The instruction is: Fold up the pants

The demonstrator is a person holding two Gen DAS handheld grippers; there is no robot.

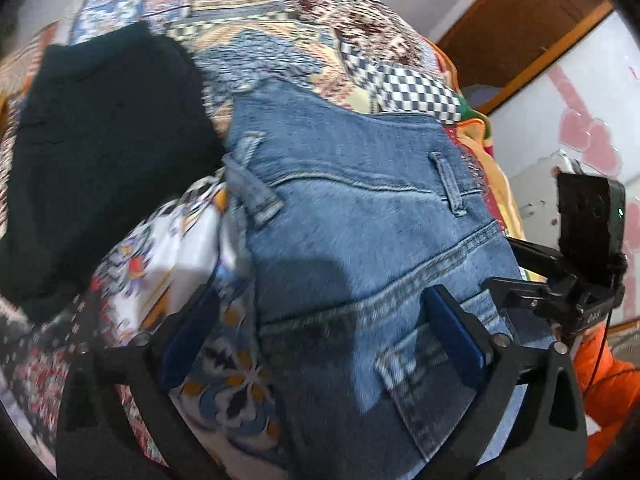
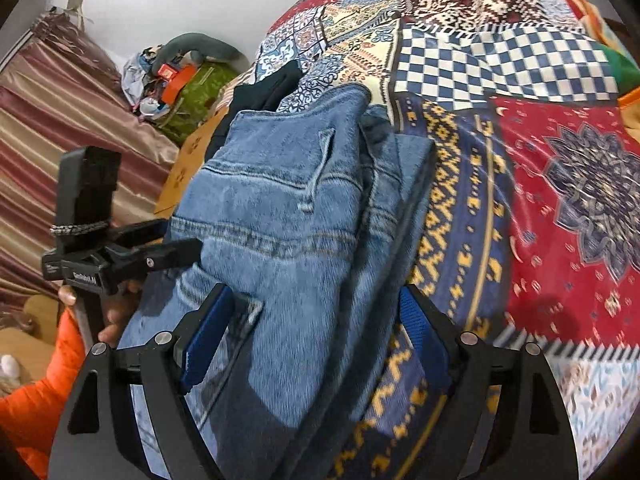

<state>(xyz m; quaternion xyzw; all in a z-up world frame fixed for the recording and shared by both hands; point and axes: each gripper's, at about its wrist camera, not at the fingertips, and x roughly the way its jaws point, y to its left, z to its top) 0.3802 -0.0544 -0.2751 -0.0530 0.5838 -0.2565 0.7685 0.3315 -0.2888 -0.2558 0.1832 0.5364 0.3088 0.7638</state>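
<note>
Blue denim pants point(image 1: 360, 208) lie folded on a patchwork bedspread point(image 1: 280, 40), waistband and belt loops facing up. My left gripper point(image 1: 320, 316) hovers wide open over their left edge: one blue pad is above the bedspread, the other above the denim near a pocket. Seen from the right wrist, the pants point(image 2: 280, 208) form a thick layered stack. My right gripper point(image 2: 316, 328) is open astride the stack's near end, with the pads beside the denim and not squeezing it.
A black garment point(image 1: 100, 140) lies on the bed left of the pants, and its edge point(image 2: 280, 84) shows beyond them. A hand point(image 2: 116, 316) in an orange sleeve point(image 2: 40, 392) holds the left tool. Striped curtain point(image 2: 60, 128) and a clutter pile point(image 2: 172, 80) stand beside the bed.
</note>
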